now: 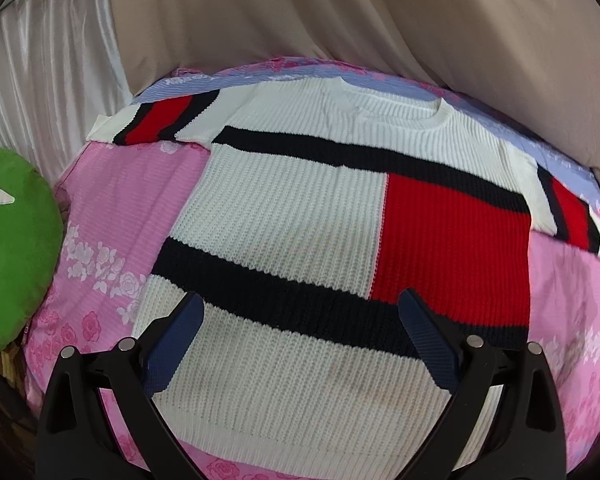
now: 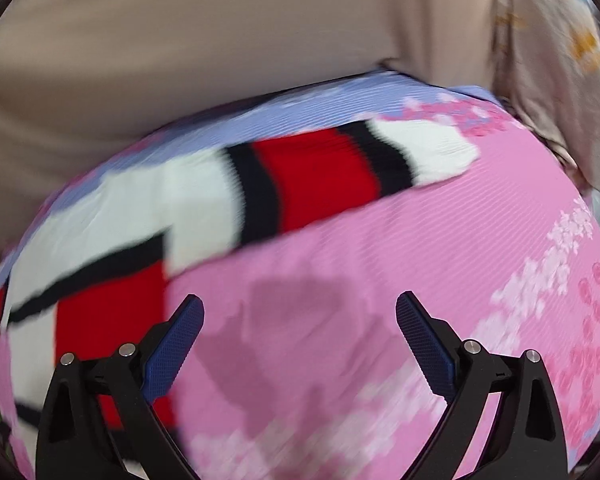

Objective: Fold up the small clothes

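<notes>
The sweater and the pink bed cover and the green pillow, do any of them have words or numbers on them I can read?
None: no words, numbers or brand labels can be read in either view.
Sweater: only white, red and dark blocks and stripes, no writing.
Pink sheet: only rose prints.
Green cushion: a pale star shape, not a letter.
The right wrist view is motion-blurred, so any tiny tag there could not be read.

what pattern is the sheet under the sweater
Pink with rose print, a pale blue band at the far edge; clearest in left wrist view.
</notes>
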